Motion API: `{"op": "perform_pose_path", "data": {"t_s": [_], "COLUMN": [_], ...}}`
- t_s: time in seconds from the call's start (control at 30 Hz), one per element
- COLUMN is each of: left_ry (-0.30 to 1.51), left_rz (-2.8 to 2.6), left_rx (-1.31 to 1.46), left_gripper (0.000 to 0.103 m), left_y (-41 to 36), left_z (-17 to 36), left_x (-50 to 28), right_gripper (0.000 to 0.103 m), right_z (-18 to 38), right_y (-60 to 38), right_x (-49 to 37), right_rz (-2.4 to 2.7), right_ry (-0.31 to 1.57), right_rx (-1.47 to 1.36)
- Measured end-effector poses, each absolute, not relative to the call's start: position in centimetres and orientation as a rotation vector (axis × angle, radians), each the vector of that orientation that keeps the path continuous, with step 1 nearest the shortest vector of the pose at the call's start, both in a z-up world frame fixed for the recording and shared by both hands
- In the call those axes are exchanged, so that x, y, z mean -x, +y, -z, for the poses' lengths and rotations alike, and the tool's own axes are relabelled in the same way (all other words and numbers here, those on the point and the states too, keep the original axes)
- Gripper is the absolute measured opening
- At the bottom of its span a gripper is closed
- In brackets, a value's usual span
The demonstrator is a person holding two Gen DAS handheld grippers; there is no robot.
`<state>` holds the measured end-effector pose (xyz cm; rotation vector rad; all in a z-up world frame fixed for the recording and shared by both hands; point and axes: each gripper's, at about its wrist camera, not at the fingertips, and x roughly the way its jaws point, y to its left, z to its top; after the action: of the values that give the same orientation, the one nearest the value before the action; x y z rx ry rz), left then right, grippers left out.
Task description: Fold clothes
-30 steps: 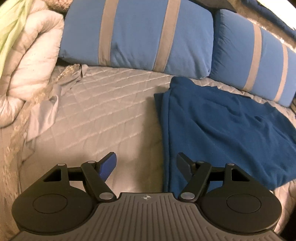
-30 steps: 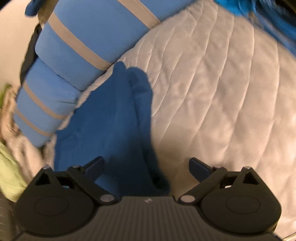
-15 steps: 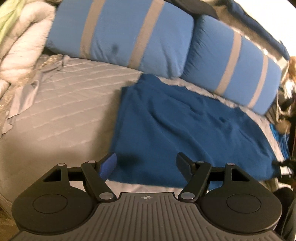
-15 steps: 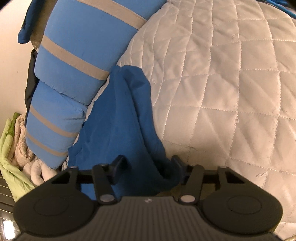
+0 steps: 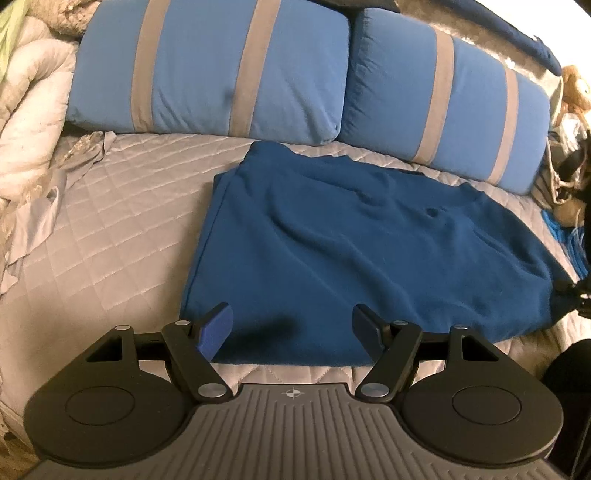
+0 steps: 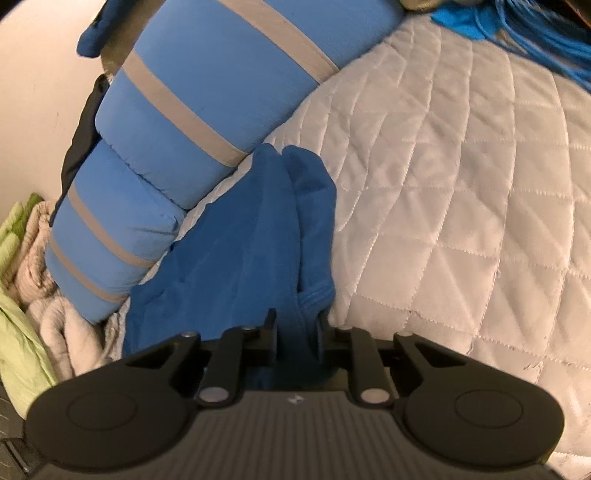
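**Right claw closing on garment edge**

We see the blue garment flat on the quilted bed, just below the striped pillows. Right gripper jaws closing, pinching a bunched fold. Left gripper wide, empty, over near hem.

Garment flat on the quilted bed, two pillows just behind the garment, bundled bedding left of the garment, cords beyond its far right end
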<state>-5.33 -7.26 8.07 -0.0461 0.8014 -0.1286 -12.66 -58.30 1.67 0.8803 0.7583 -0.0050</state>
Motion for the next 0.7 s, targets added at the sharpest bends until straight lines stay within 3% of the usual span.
{"op": "perform_pose_path", "data": {"t_s": [0.7], "left_ry": [0.726], "left_rz": [0.171], "left_rx": [0.12], "left_gripper": [0.071], "left_y": [-6.4], "left_z": [-8.6], "left_x": [6.4], "right_gripper": [0.016], "right_z": [-8.5], "right_y": [-53.1], "right_x": [10.4], "right_rz": [-0.047], "right_ry": [0.675], "right_rx": [-0.645]}}
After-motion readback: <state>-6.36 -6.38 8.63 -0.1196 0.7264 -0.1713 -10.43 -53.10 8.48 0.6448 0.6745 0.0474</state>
